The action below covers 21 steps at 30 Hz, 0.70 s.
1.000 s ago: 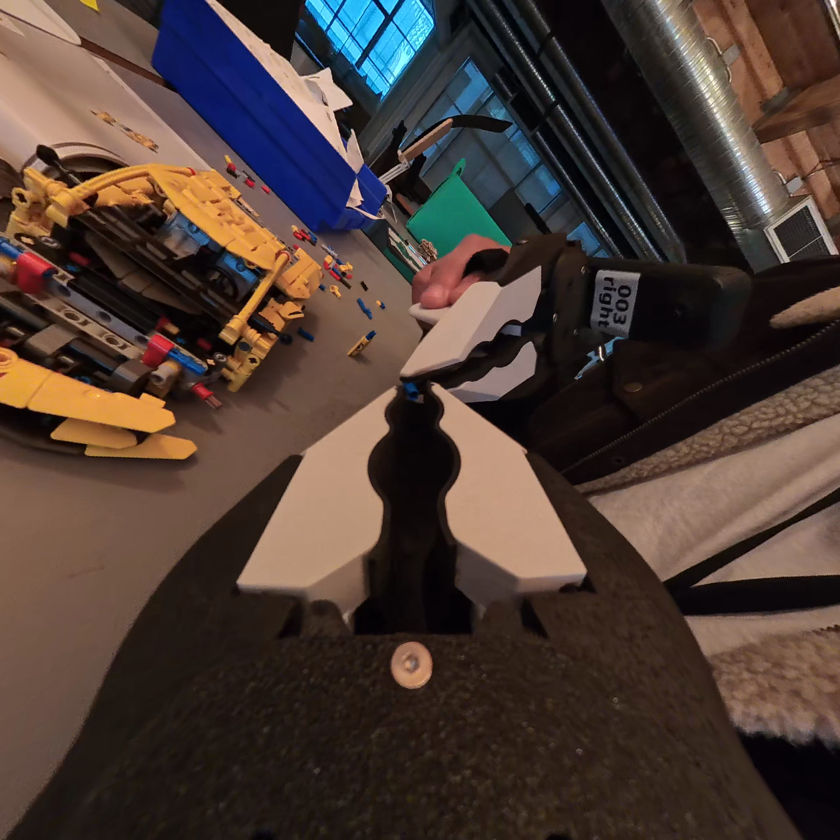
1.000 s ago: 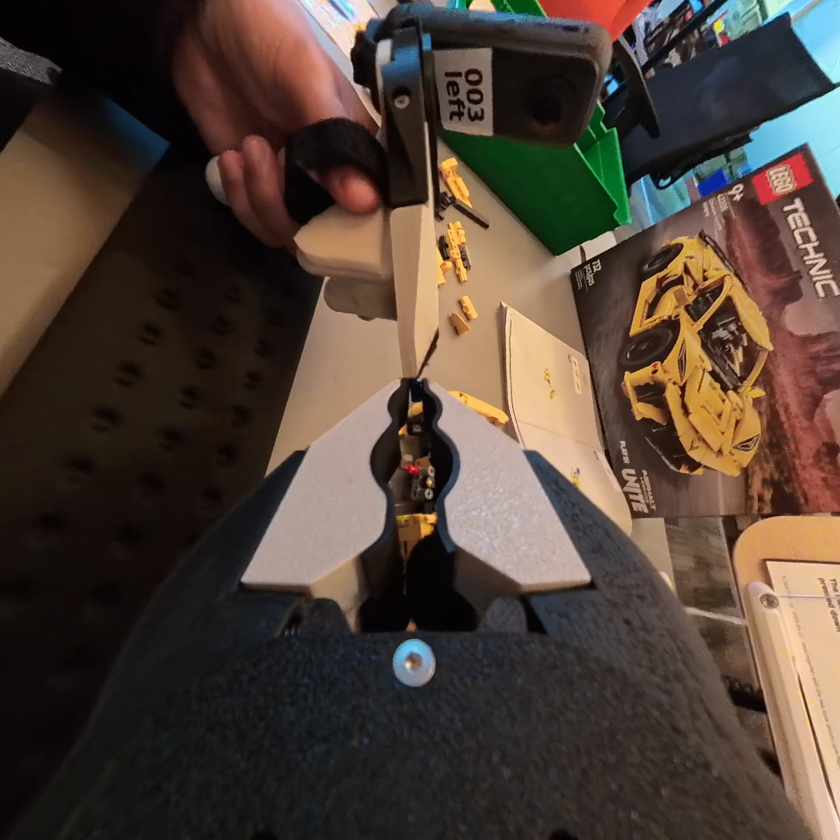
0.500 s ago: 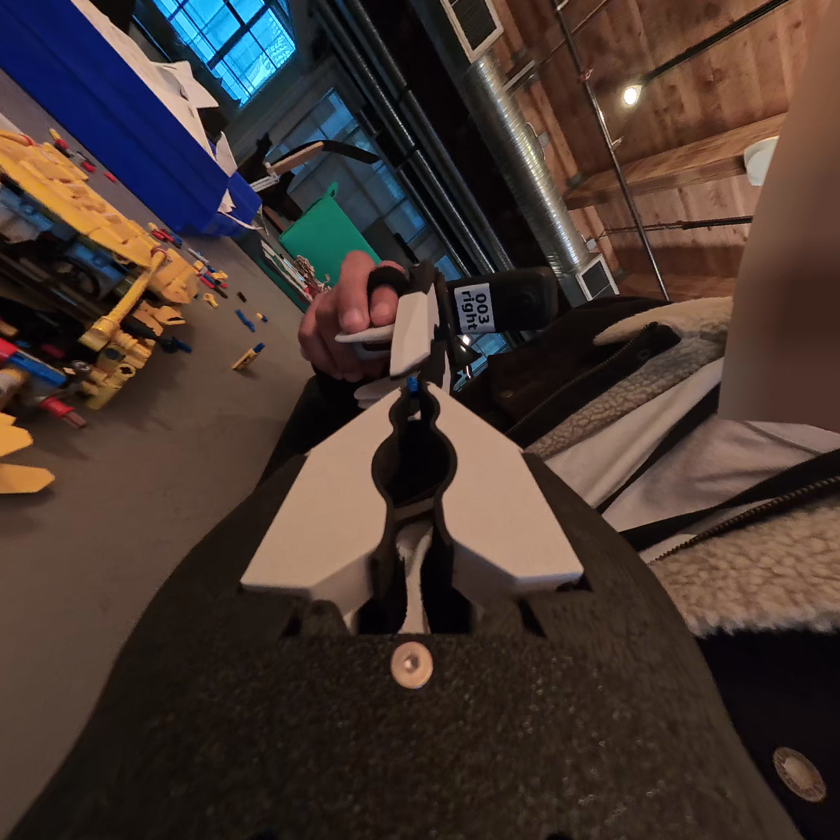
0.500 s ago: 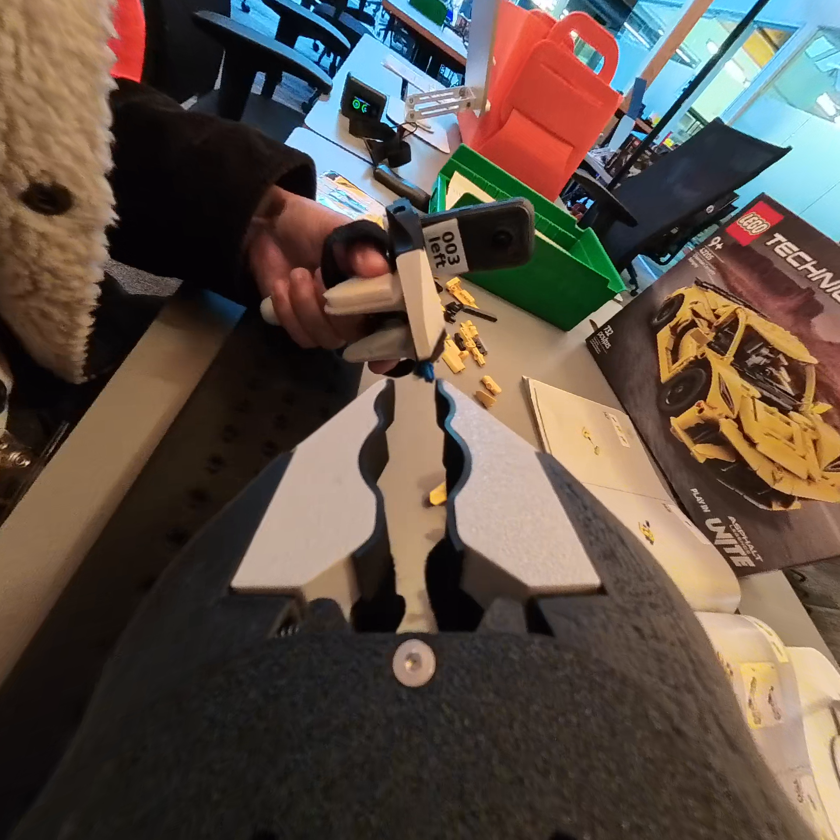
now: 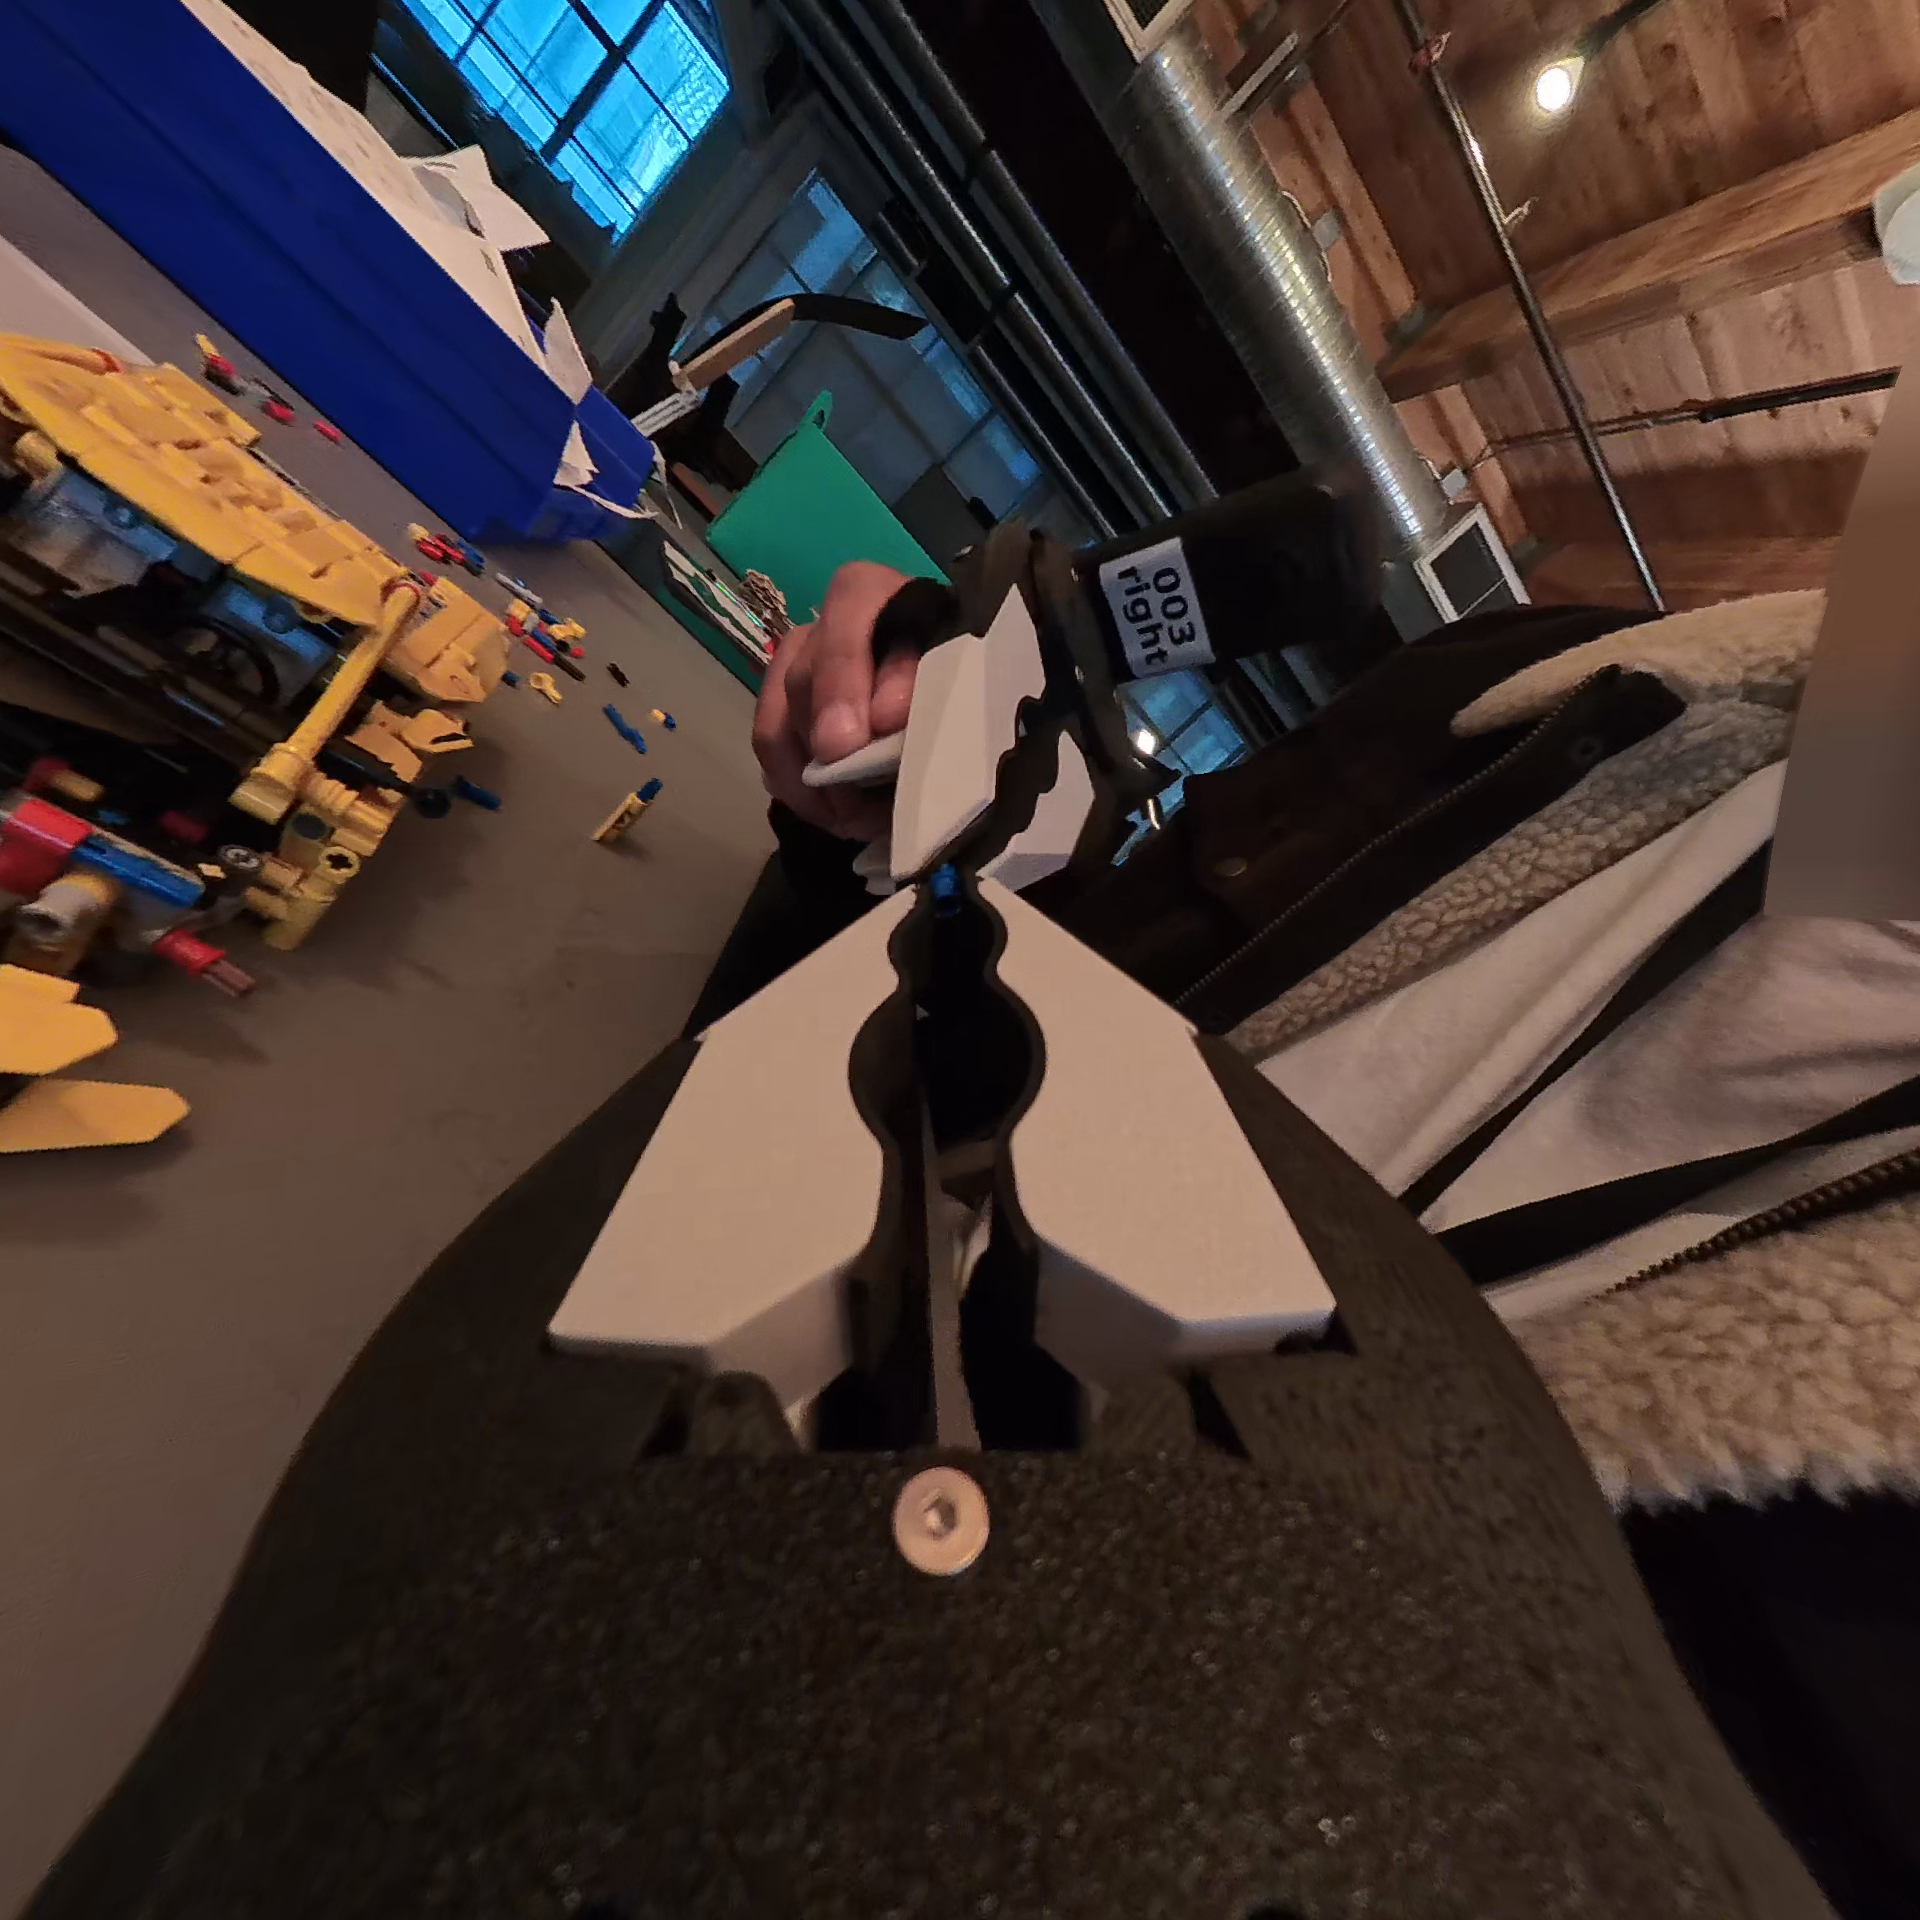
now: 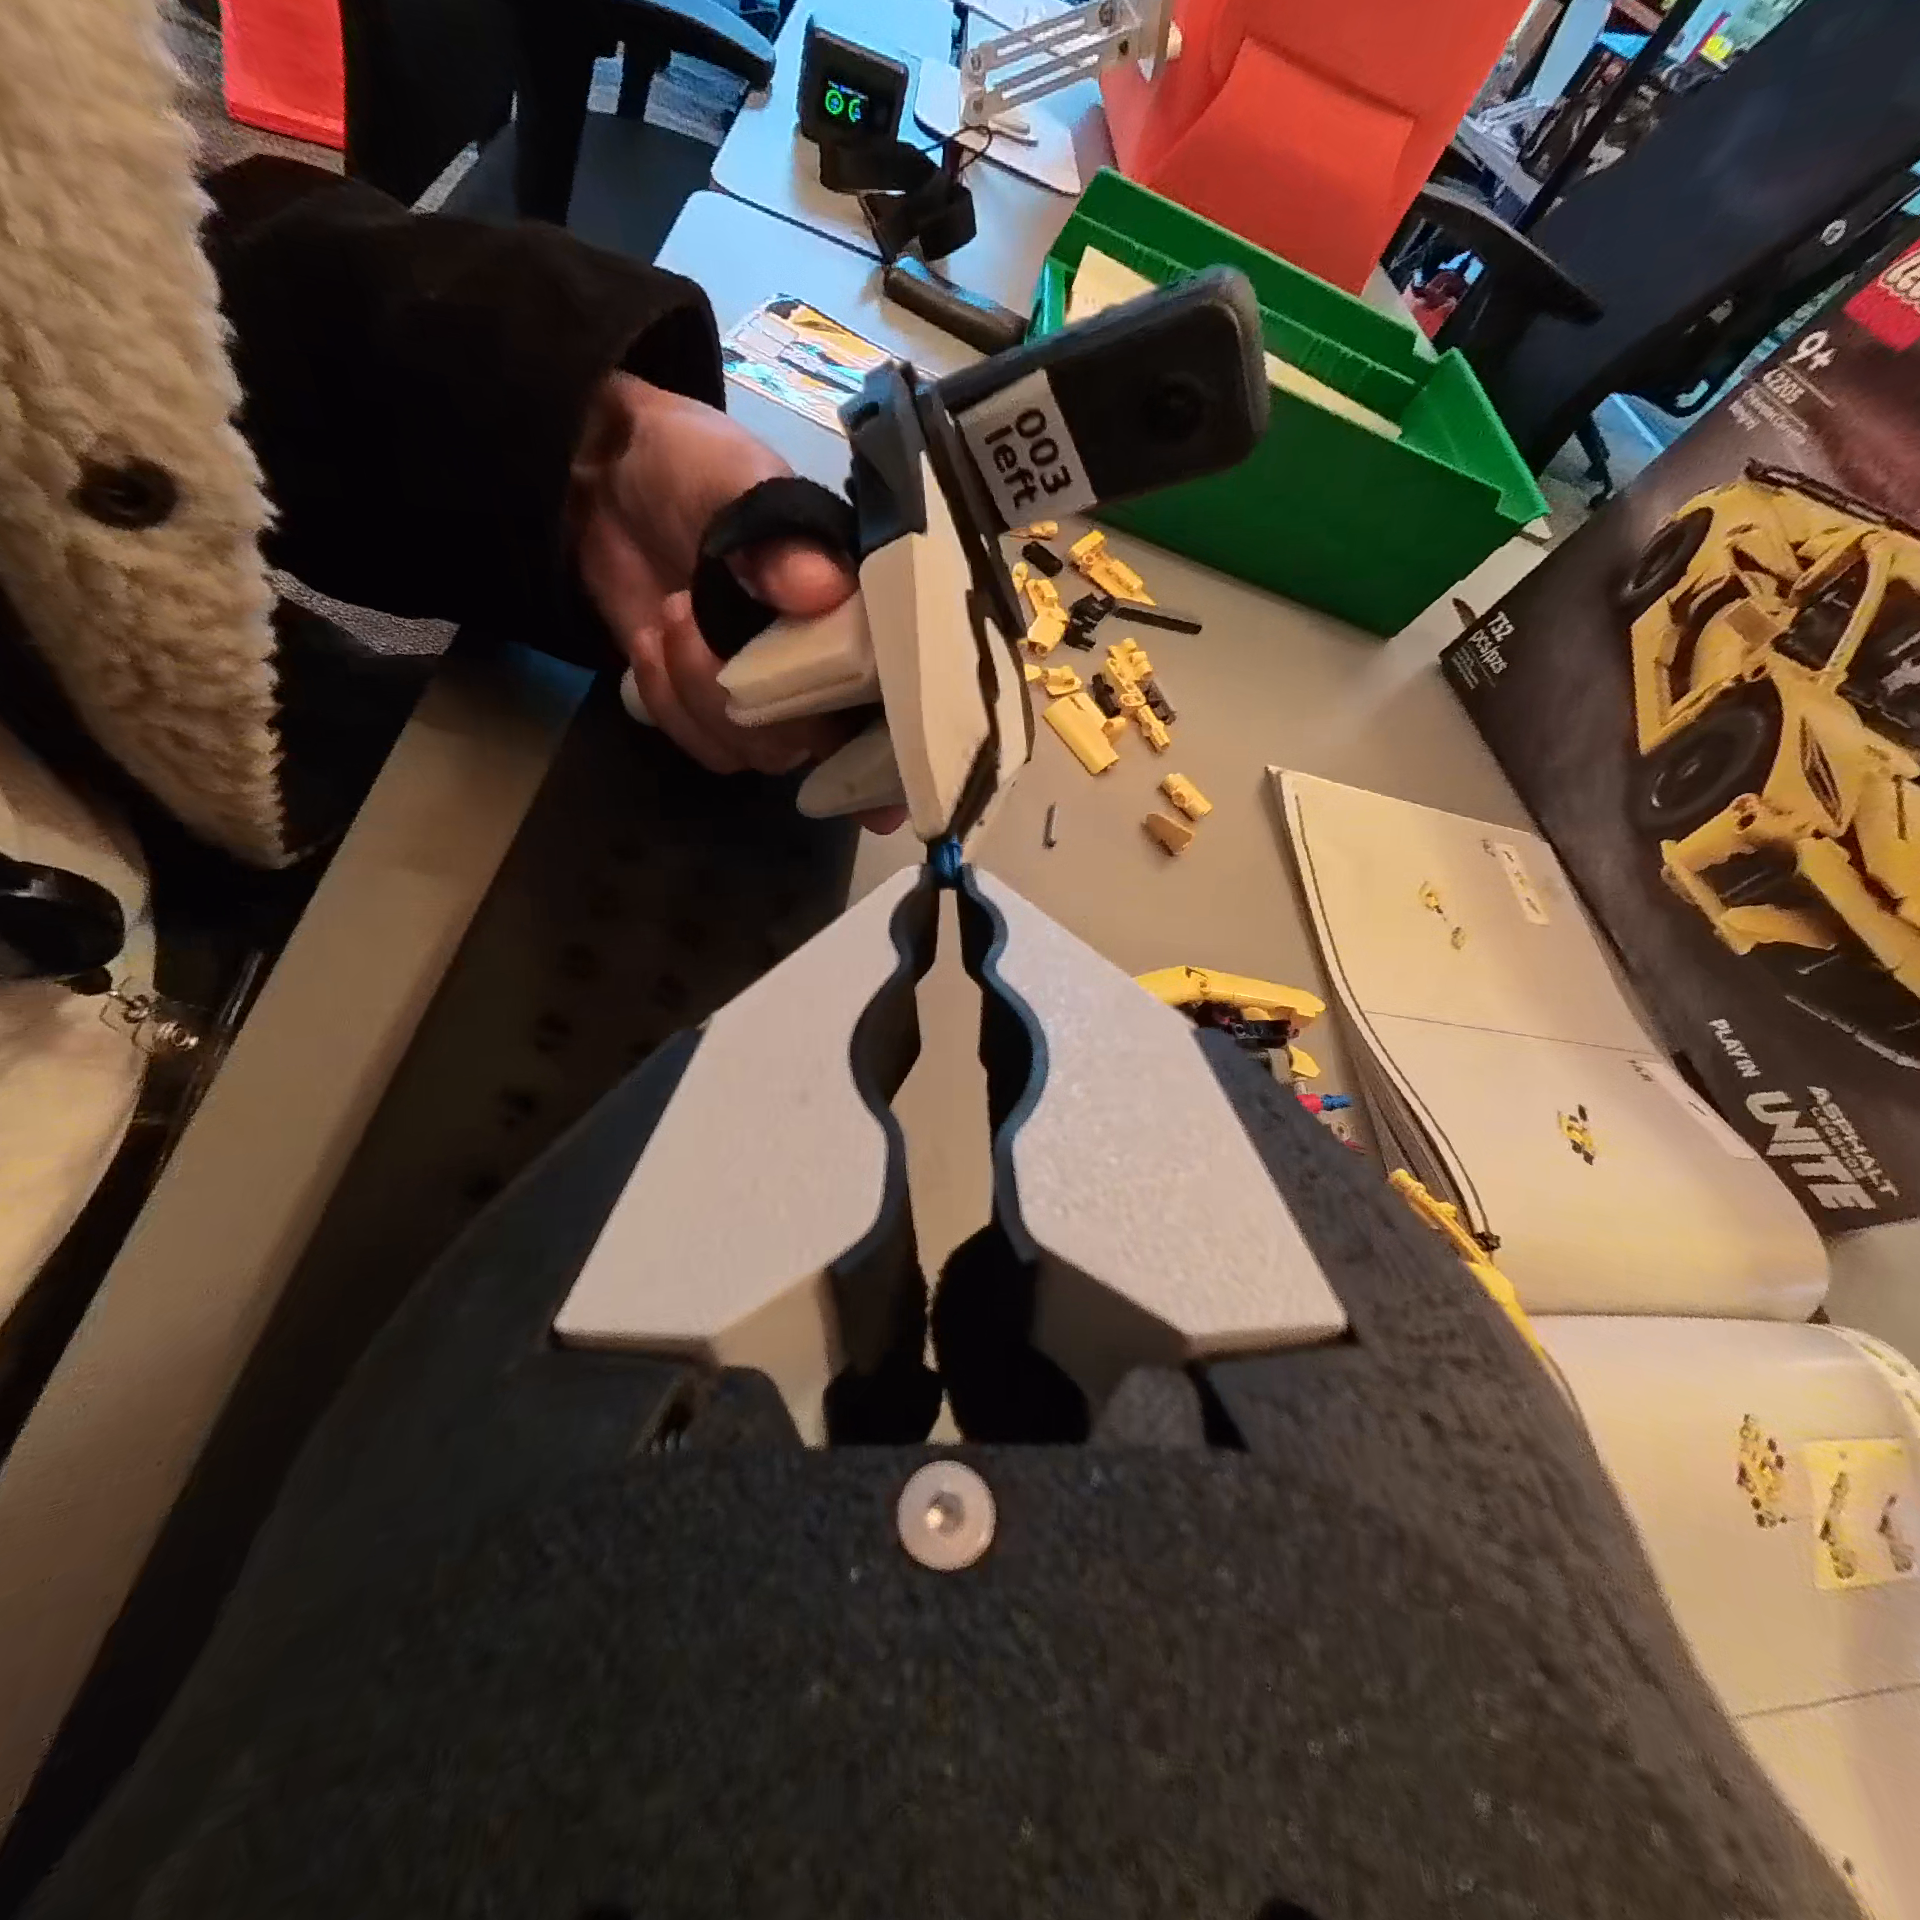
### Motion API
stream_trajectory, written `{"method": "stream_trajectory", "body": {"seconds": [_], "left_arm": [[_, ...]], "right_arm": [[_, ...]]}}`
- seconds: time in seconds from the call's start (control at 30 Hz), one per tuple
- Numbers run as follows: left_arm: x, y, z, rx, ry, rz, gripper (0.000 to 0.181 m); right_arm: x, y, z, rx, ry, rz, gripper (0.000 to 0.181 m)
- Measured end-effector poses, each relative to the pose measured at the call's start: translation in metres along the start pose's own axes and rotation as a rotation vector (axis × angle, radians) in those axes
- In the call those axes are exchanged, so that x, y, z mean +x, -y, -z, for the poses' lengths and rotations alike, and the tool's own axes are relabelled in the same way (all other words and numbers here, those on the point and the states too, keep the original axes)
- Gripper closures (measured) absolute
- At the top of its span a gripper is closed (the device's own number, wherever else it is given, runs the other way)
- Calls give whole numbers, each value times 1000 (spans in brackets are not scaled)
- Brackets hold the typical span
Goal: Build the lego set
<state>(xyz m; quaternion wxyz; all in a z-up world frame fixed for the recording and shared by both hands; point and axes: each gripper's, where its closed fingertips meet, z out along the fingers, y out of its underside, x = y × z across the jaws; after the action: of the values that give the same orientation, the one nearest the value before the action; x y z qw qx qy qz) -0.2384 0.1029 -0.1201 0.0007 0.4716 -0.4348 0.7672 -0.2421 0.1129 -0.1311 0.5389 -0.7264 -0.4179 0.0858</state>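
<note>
Holding a small blue pin tip-to-tip in mid-air, above the counter edge near my lap; left tool and right tool both meet on it.

- Pin: tiny, light, rigid plastic, smooth; prob. slippery, likely to pop out if squeezed off-axis. Best hold: across its shaft, one end left free for insertion.
- Left tool: tips pressed nearly together, pinching the pin's near end.
- Right tool: tips close, pin right at them; can't tell if it truly grips or just touches.
- Yellow car model: part-built, on counter, well apart from the pin. Stiff overall, but panels prob. detach if knocked.
- Loose pieces: yellow/black scatter on counter beyond the left tool; more small blue/red bits near the model.
- Instruction booklet, set box, green bin, blue bin: all clear of the hold.
- Obstruction: each tool crowds the other's tips; coat sleeve close.
</note>
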Motion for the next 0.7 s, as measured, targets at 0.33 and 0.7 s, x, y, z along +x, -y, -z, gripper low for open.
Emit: {"method": "stream_trajectory", "body": {"seconds": [0.33, 0.7], "left_arm": [[-13, 0, 0, -31, 205, -259, 177], [-37, -2, -4, -124, 367, -398, 177]], "right_arm": [[24, -45, 48, -130, -62, -197, 181], [16, -175, 167, -748, -178, -350, 156]]}}
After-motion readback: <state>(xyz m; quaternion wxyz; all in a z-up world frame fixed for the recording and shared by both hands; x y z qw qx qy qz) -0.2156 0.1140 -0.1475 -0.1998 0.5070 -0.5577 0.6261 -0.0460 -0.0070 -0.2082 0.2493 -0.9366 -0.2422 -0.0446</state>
